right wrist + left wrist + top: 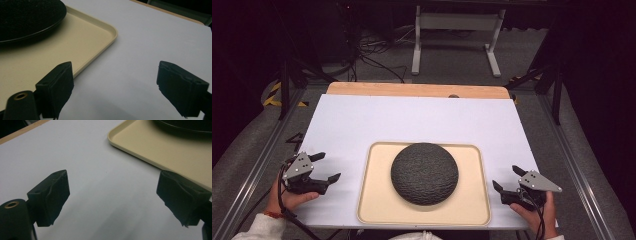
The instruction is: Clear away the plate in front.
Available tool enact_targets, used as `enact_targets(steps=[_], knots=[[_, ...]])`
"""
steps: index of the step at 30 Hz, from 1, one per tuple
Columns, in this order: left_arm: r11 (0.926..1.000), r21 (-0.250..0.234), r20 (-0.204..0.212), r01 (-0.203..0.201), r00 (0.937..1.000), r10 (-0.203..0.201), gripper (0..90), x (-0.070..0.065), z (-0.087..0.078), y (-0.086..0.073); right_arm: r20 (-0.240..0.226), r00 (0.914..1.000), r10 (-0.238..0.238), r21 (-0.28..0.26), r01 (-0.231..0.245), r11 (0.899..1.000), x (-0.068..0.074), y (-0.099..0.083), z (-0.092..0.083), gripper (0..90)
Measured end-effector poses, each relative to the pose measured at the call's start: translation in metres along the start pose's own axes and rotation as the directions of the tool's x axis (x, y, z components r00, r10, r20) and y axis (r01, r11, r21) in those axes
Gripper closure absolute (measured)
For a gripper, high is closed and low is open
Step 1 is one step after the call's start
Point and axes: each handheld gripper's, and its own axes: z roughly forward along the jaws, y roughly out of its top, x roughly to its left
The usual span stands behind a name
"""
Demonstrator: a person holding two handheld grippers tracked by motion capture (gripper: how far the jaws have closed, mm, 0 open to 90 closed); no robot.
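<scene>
A dark grey domed object with a rough, knit-like surface (424, 173) rests upside down like a bowl in the middle of a beige tray (374, 200). My left gripper (326, 167) sits open on the white table to the left of the tray, held by a hand. My right gripper (507, 178) is open too, just off the tray's right edge. In the left gripper view the tray's corner (150, 147) lies ahead to the right. In the right gripper view the tray (82, 42) and the dome's rim (27, 17) lie ahead to the left. Both pairs of jaws hold nothing.
A white sheet (412, 120) covers the table, with a wooden strip (417, 90) along the far edge. Metal rails (257, 165) run along both sides. Beyond the table stand a white frame (457, 35) and cables on the floor.
</scene>
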Motion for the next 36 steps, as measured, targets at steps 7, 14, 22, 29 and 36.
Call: enact_targets(steps=[7, 14, 22, 29, 36], knots=[[0.9999, 0.003, -0.004, -0.015, 0.9999, 0.015, 12.2, -0.0031, 0.0009, 0.0029, -0.001, 1.0000, -0.001, -0.004, 0.001, 1.000, -0.0004, 0.0004, -0.0001, 14.4], [0.9999, 0.015, -0.013, -0.003, 0.9999, 0.003, 12.1, -0.0019, 0.0027, 0.0020, 0.001, 1.0000, 0.001, -0.004, -0.001, 1.000, -0.0013, -0.0002, -0.0007, 14.4], [0.9996, 0.024, -0.011, -0.012, 0.9999, 0.012, 12.1, -0.0037, 0.0044, 0.0022, 0.001, 1.0000, -0.003, 0.000, 0.003, 1.000, -0.0015, -0.0004, -0.0005, 14.3], [0.9992, 0.033, -0.007, -0.023, 0.9997, 0.024, 12.1, -0.0048, 0.0065, 0.0031, -0.002, 1.0000, -0.006, 0.005, 0.006, 1.000, -0.0015, -0.0006, 0.0005, 14.1], [0.9987, 0.039, -0.001, -0.033, 0.9995, 0.033, 12.2, -0.0073, 0.0082, 0.0043, -0.004, 1.0000, -0.006, 0.004, 0.006, 1.000, -0.0020, -0.0011, 0.0005, 14.0]])
